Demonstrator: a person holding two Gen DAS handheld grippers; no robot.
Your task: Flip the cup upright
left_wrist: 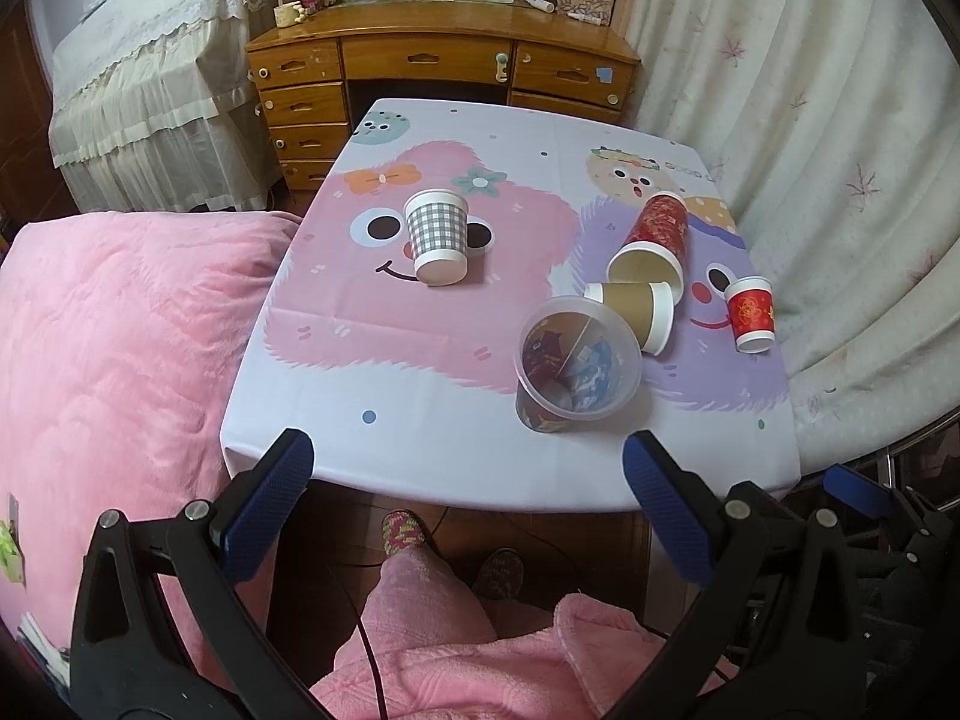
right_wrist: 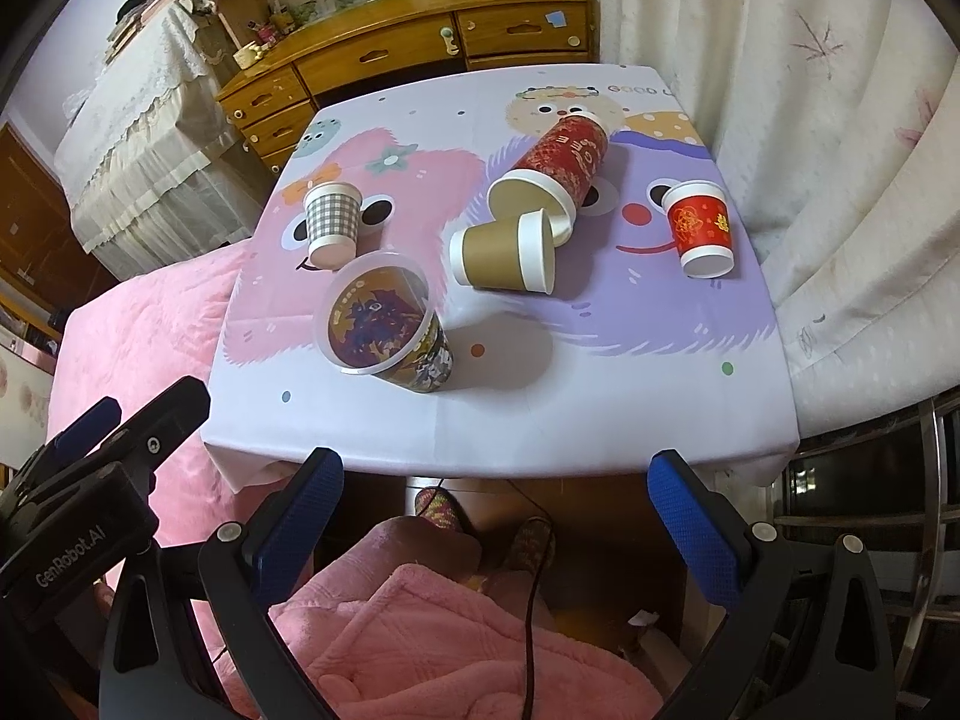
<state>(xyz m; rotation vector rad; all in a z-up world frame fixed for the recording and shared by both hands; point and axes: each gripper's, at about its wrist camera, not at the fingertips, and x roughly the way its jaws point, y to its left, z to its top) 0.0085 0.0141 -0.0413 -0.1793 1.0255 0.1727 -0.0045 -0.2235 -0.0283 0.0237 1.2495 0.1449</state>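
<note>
Several cups are on a small table with a cartoon cloth (left_wrist: pixel 420 450) (right_wrist: pixel 600 420). A grey checked cup (left_wrist: pixel 437 237) (right_wrist: pixel 332 224) stands upside down. A clear plastic cup with a printed sleeve (left_wrist: pixel 576 357) (right_wrist: pixel 384 324) stands upright near the front. A brown cup (left_wrist: pixel 636 312) (right_wrist: pixel 504 255) and a tall red cup (left_wrist: pixel 657 240) (right_wrist: pixel 555 171) lie on their sides, touching. A small red cup (left_wrist: pixel 750 312) (right_wrist: pixel 699 225) stands upside down at the right. My left gripper (left_wrist: pixel 468 504) and right gripper (right_wrist: pixel 495 516) are open and empty, before the table's front edge.
A pink quilted bed (left_wrist: pixel 120 330) (right_wrist: pixel 144 324) lies left of the table. A wooden desk with drawers (left_wrist: pixel 432 60) (right_wrist: pixel 390 54) stands behind it. White curtains (left_wrist: pixel 810 120) (right_wrist: pixel 780 60) hang at the right. The person's pink-clad knees and slippers (left_wrist: pixel 408 531) (right_wrist: pixel 444 510) are below the front edge.
</note>
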